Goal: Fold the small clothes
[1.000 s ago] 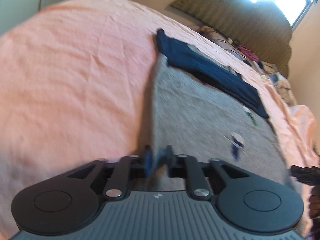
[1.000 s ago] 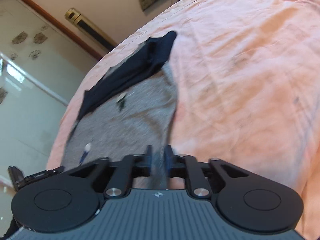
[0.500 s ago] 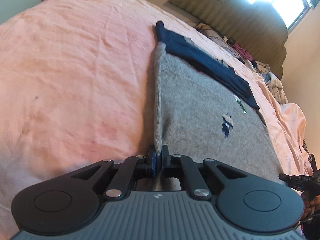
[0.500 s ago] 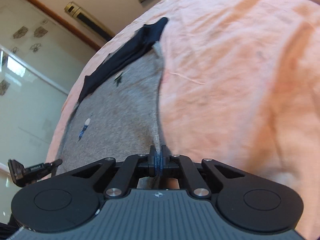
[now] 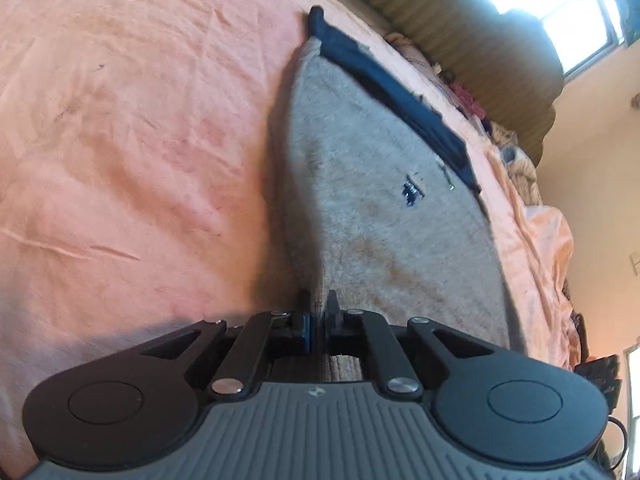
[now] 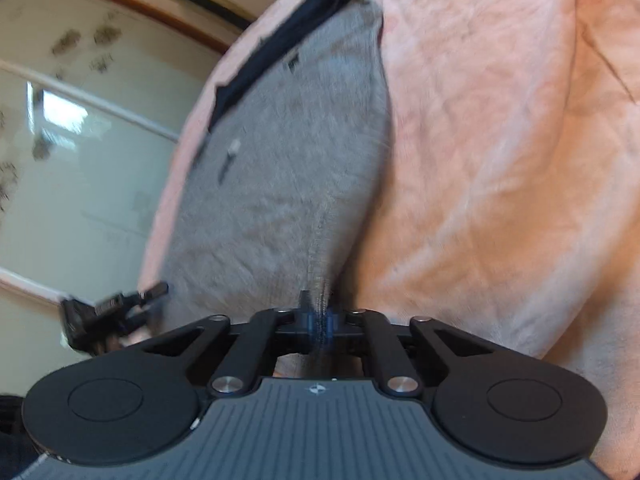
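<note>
Grey garment (image 5: 384,216) lies flat on pink bed sheet (image 5: 132,152), dark navy band (image 5: 392,96) along its far edge. Left wrist view: left gripper (image 5: 318,312) clamped tight on near left corner. Right wrist view: garment (image 6: 280,168) left of bare sheet (image 6: 500,160); right gripper (image 6: 318,316) pinched on near right corner.

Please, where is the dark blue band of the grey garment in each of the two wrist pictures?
Left wrist: the dark blue band runs diagonally from top centre toward the right.
Right wrist: the band slants from top centre down toward the left.
Shared landmark: the pink bedsheet.
</note>
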Available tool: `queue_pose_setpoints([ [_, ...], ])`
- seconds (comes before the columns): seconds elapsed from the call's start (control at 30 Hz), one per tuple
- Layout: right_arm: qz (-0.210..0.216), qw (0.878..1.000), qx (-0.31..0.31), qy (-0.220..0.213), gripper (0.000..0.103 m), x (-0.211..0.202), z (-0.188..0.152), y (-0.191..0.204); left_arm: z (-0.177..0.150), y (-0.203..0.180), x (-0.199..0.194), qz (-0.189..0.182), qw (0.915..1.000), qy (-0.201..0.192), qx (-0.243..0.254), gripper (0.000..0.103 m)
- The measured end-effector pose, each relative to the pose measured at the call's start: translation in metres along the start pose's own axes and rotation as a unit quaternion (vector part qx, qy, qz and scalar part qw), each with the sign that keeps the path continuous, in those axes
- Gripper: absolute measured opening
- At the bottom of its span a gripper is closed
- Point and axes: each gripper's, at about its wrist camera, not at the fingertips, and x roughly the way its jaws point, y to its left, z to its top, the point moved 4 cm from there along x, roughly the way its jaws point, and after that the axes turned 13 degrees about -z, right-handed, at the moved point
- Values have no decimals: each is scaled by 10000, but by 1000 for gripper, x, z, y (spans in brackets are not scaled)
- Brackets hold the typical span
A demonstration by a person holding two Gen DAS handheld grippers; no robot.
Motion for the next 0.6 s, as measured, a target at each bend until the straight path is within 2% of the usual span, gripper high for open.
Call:
queue_pose_setpoints([
  [0.13,-324,9986,-209,-366,10,-40,4,-5,3,-8,-21,62,9992,7,393,5],
  [0.2,-629,9976,-84,-294,9,-38,2,-23,-3,1,-17,399,9975,161,551,5],
  [0.3,-312,9986,306,-281,10,-31,-7,-32,-7,15,-23,76,9994,71,322,7],
  [0.33,-279,9986,293,-339,21,-34,-10,-29,-8,17,-27,-32,9998,120,157,11],
  [0.37,-194,9985,304,-400,41,-37,-13,-26,-10,17,-29,-120,9998,151,68,14],
  [0.43,94,9982,345,-477,65,-40,-18,-22,-18,16,-31,-370,9991,191,-17,40],
  [0.47,123,9982,343,-474,68,-38,-19,-19,-21,14,-31,-484,9987,150,-58,46],
  [0.5,120,9982,336,-475,67,-33,-18,-16,-23,11,-28,-547,9984,99,-71,53],
  [0.53,98,9984,329,-453,59,-29,-16,-13,-24,7,-25,-526,9986,82,-18,51],
  [0.57,71,9990,284,-337,26,-23,-14,-10,-25,0,-21,-405,9991,87,136,48],
  [0.6,-13,9997,204,-152,11,-16,-12,-8,-25,-4,-18,-222,9991,168,317,17],
])
